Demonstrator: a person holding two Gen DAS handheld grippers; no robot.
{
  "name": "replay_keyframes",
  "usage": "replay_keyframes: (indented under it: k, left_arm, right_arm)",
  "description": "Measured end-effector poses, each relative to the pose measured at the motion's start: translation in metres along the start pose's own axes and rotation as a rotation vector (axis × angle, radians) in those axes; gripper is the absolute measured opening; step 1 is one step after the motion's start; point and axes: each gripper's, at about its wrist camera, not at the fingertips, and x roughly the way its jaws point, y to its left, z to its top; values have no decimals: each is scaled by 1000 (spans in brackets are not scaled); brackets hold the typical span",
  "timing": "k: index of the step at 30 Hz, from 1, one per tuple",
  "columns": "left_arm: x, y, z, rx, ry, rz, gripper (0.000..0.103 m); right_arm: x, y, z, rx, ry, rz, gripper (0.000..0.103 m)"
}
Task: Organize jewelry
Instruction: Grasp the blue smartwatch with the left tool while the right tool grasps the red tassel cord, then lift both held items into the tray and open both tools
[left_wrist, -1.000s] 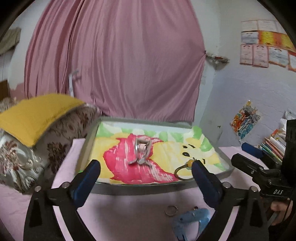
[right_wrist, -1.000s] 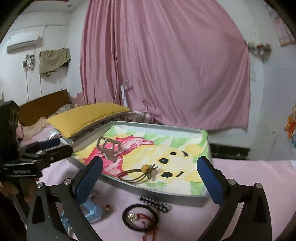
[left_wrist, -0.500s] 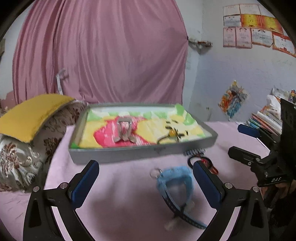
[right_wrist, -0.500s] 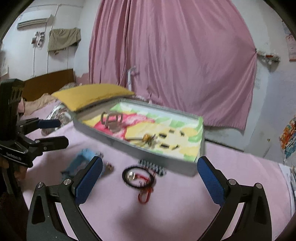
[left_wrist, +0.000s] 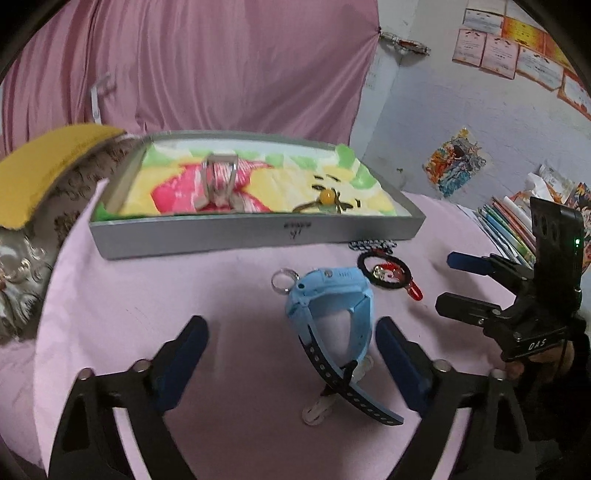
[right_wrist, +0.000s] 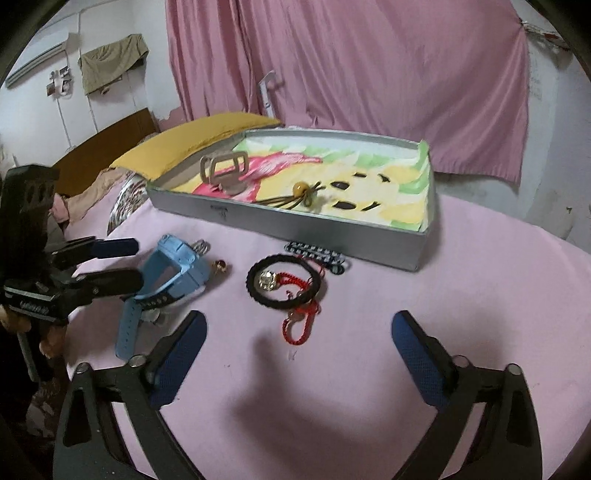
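Observation:
A grey tray (left_wrist: 258, 238) (right_wrist: 280, 225) lined with a cartoon cloth stands on the pink cover; a beige clip (right_wrist: 223, 171) and a beaded cord (right_wrist: 301, 194) lie in it. In front lie a blue watch (left_wrist: 332, 306) (right_wrist: 173, 271), a silver ring (left_wrist: 282, 281), a black bracelet with red cord (right_wrist: 282, 282) (left_wrist: 386, 271) and a checked band (right_wrist: 316, 253). My left gripper (left_wrist: 291, 349) is open, with the watch between its fingers. My right gripper (right_wrist: 299, 341) is open and empty, just short of the bracelet.
A yellow pillow (right_wrist: 195, 142) and patterned cushions (left_wrist: 26, 236) lie left of the tray. Books (left_wrist: 509, 225) are stacked at the right. A pink curtain (right_wrist: 351, 74) hangs behind.
Both grippers have pulled back from the tray and tilted down toward the items on the cover. The watch now sits between the left fingers; the bracelet lies before the right.

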Motion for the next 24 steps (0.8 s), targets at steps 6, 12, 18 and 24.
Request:
replay_keyframes:
  k: [6,12,18,24]
  left_arm:
    - [12,2,3,-33,48,-46,63]
    - [19,1,7,-52,82,-52,43]
    - [23,-3,8,-43,113,-53,20]
    - [20,-6,7,-28,110,-30,7]
  right_arm:
    - [13,6,3,-29,68,13,59]
    - [25,14,9,-100,111,-43,37]
    - [23,17,11,-130,114,-24,19]
    - [14,12,4,-125,134,-26,7]
